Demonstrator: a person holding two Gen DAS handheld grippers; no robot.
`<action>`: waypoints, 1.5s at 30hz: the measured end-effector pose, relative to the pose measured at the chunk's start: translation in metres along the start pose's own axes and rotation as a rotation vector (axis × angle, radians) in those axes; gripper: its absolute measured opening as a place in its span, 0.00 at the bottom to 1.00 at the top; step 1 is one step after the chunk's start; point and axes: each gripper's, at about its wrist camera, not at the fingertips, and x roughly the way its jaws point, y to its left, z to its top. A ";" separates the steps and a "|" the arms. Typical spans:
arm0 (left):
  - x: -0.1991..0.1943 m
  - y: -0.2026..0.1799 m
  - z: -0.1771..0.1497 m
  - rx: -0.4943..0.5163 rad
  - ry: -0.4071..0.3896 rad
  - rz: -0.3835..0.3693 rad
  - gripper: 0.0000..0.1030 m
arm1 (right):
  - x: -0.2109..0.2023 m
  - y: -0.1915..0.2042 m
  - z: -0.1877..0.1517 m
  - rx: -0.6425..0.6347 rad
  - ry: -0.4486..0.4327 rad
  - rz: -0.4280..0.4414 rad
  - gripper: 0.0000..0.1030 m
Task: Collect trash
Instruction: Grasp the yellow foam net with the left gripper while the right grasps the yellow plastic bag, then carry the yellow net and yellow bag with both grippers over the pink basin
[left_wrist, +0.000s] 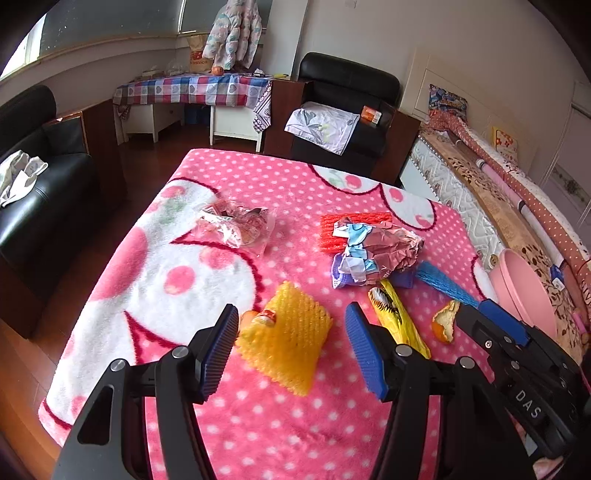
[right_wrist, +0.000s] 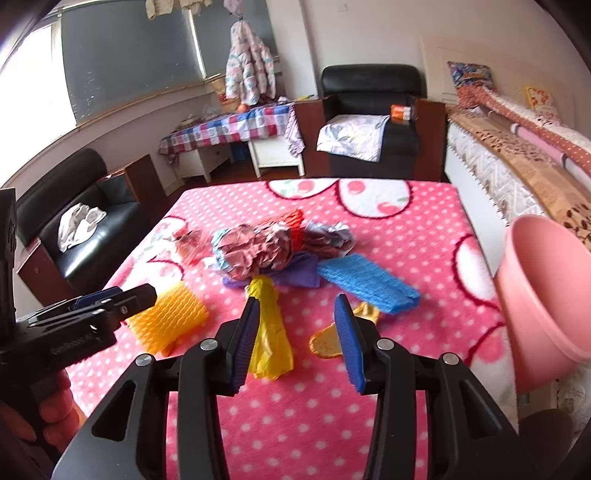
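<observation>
1. Progress is judged as early: every piece of trash seen lies on the pink spotted blanket (left_wrist: 280, 424) that covers the surface, and nothing can be seen inside the pink bin (right_wrist: 546, 295), whose interior is only partly visible.
2. Places below are given relative to the crumpled paper wad (left_wrist: 380, 251), taken from left to right in the left wrist view.
3. Well to the left of the wad, a clear plastic wrapper (left_wrist: 236, 225) is left uncollected.
4. Below and to the left of the wad, a yellow foam net (left_wrist: 291, 343) is found, with a small orange-and-white scrap (left_wrist: 258, 318) touching its left edge.
5. Behind the wad, and partly covered by it, a red foam net (left_wrist: 343, 229) is seen.
6. Just below the wad, a yellow wrapper (left_wrist: 399, 317) is stretched toward the camera.
7. Below and to the right of the wad, a piece of orange peel (left_wrist: 445, 321) and a blue foam net (left_wrist: 443, 282) are left.
8. Far to the right of the wad, the bin is tilted at the blanket's edge.
9. The left tool (left_wrist: 291, 354) is angled downward above the yellow foam net, its jaws wide and nothing gripped.
10. The right tool (right_wrist: 295, 343) is angled downward above the yellow wrapper and peel, its jaws parted about halfway and nothing pressed between them.
</observation>
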 end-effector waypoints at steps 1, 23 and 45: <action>-0.001 0.003 -0.001 -0.001 -0.001 -0.005 0.58 | 0.001 0.002 -0.001 -0.002 0.005 0.007 0.42; 0.031 0.019 -0.009 -0.020 0.074 -0.049 0.29 | 0.040 0.015 0.003 -0.048 0.161 0.069 0.42; -0.005 0.004 0.006 -0.008 -0.012 -0.131 0.09 | 0.029 0.004 -0.007 -0.039 0.215 0.184 0.22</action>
